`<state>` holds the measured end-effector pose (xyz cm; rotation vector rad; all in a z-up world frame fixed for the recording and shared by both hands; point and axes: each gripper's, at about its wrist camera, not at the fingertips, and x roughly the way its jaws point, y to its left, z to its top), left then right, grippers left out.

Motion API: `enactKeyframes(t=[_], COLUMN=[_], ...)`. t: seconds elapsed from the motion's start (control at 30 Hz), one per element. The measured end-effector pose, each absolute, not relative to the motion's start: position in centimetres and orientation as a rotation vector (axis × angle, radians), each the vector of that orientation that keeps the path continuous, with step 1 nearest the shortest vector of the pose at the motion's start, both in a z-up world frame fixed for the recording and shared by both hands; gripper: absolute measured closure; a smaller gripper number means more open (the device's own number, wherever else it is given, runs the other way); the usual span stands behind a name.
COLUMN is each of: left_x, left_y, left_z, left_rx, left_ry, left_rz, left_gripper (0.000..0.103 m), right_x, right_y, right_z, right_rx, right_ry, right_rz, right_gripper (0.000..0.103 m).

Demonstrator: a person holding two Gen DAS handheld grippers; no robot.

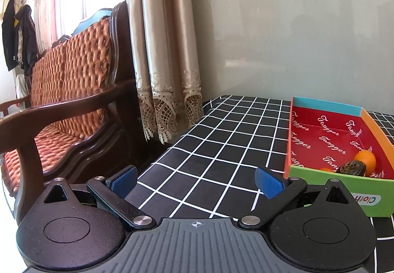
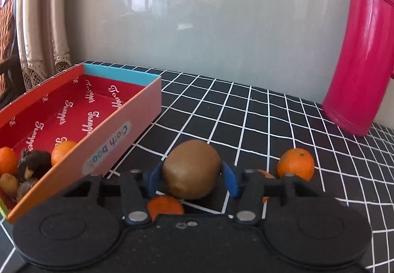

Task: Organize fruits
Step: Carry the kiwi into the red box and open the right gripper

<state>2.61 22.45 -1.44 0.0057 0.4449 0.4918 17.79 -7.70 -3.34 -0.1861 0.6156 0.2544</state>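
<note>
Between the blue pads of the right gripper (image 2: 191,175) sits a brown kiwi (image 2: 191,169), and both pads appear to press on its flanks, so the jaws stand partly closed around the fruit with a hold on it. Its long axis runs roughly across the gap from pad to pad, tilted a little, which leaves the grip on its narrower ends; I judge that hold could let it pivot. From this claw the open red-lined box (image 2: 128,122) lies at about ten o'clock, its near wall just beside the gripper's left shoulder, and that bearing is what the coming move turns on: the kiwi has to rise over the wall and travel up-left to join the small oranges and dark fruits already piled in the box's near corner. One loose orange (image 2: 295,164) rests on the checked tablecloth (image 2: 246,112) at about three o'clock of the kiwi, and another orange piece (image 2: 165,205) shows just beneath the jaws at six o'clock. A pink flask (image 2: 362,51) stands well apart at two o'clock. Seen from the left wrist, the left gripper (image 1: 195,181) hangs wide open and empty over the cloth, with the box at its two o'clock. The right hand is plainly nearer to the loose fruit.
</note>
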Motion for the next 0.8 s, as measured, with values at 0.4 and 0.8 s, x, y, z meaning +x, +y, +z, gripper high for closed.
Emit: enactKeyframes(t=[0.4, 0.8], left_x=[1.7, 0.5], left_y=[22.7, 24.3], left_z=[-0.3, 0.4], left_rx=[-0.009, 0.006], left_ry=[0.413, 0.408], left_rz=[0.491, 0.537], left_gripper=[0.002, 0.002], right_x=[14.0, 12.4], right_y=[-6.1, -0.3], right_z=[1.1, 1.3], right_rx=[-0.169, -0.195], right_ry=[0.419, 0.418], right_rz=[0.348, 0.500], right_gripper=[0.054, 0.054])
